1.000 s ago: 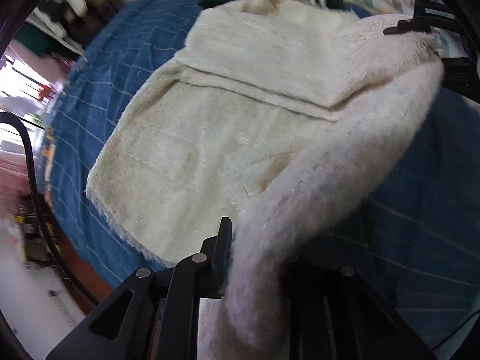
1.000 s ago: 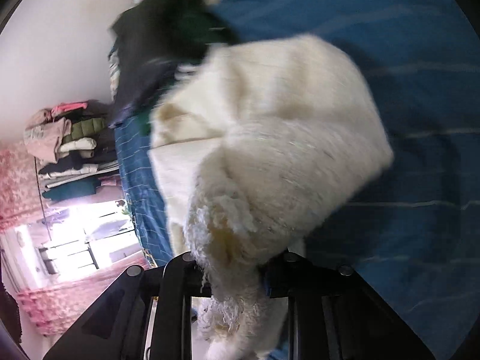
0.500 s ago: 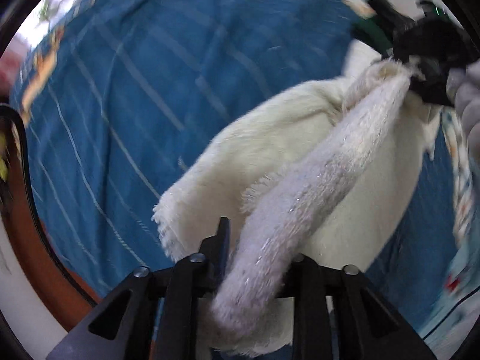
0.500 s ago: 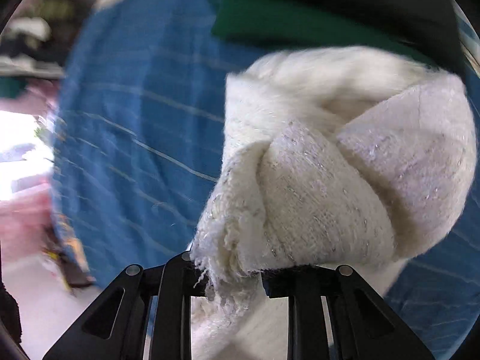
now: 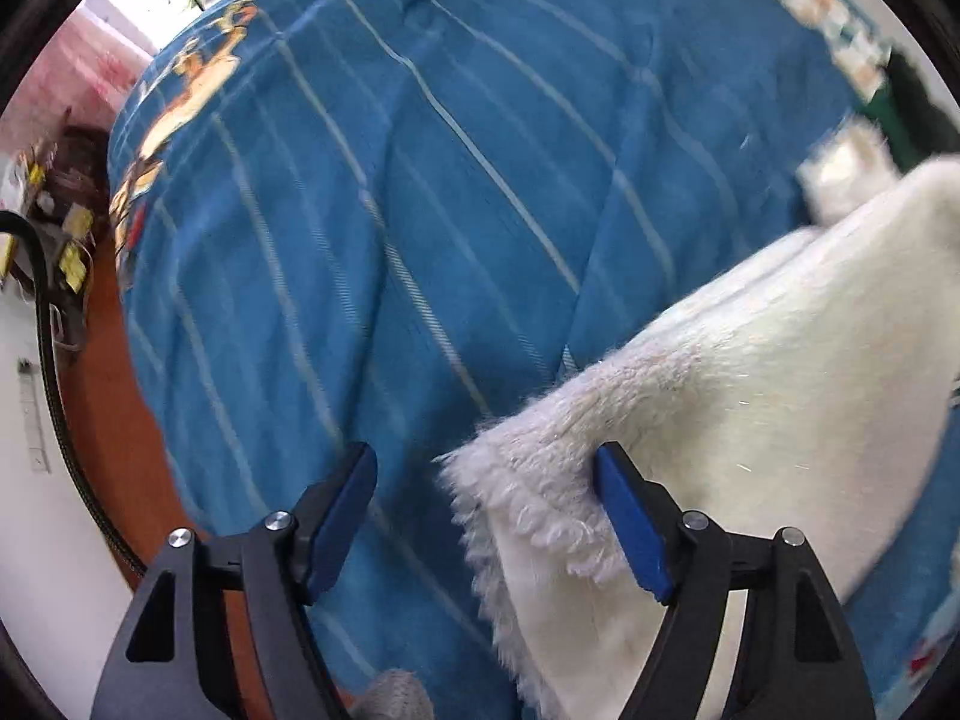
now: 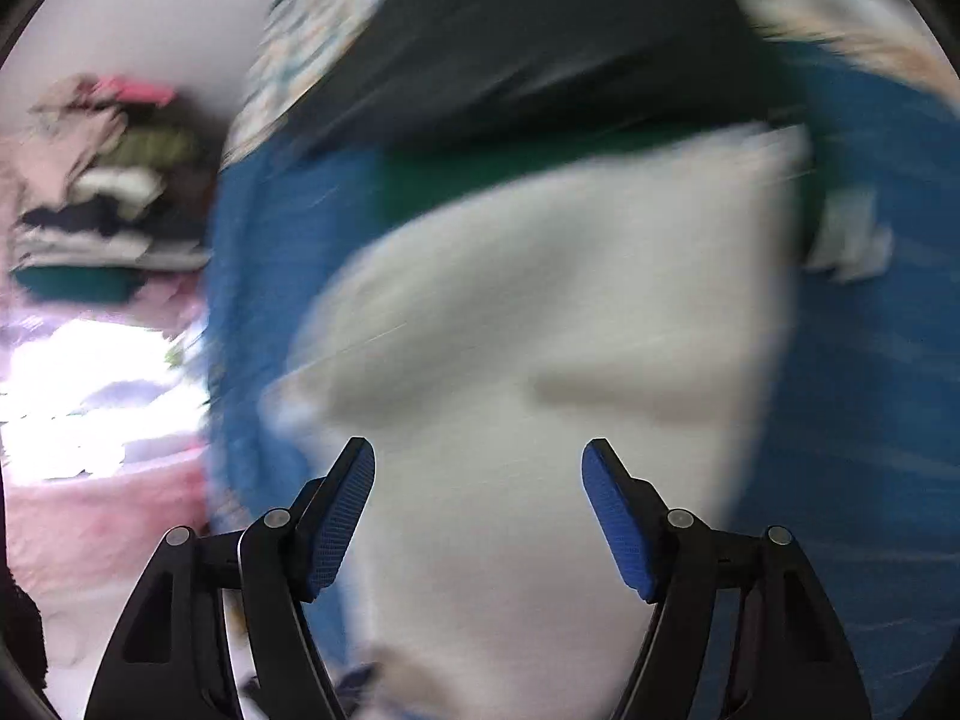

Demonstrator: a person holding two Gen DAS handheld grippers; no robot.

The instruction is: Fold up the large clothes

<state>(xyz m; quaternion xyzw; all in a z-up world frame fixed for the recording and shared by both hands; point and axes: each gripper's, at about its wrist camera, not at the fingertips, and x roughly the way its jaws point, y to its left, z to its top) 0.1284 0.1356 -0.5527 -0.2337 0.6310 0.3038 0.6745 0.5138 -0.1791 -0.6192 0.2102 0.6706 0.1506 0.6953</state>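
Both tools stood released, jaws spread and gripping nothing. The left gripper point(image 5: 486, 480) hovered over the blue striped bedspread point(image 5: 420, 180), with a fringed corner of the cream fleece garment point(image 5: 750, 408) lying between its fingers and touching the right-hand pad. The right gripper point(image 6: 478, 480) hung above the garment's broad middle, its view blurred. The garment lay toward the bed's far side, near dark folded clothes point(image 6: 540, 60). Judged advice: flatten the fold and square its edges before taking hold again.
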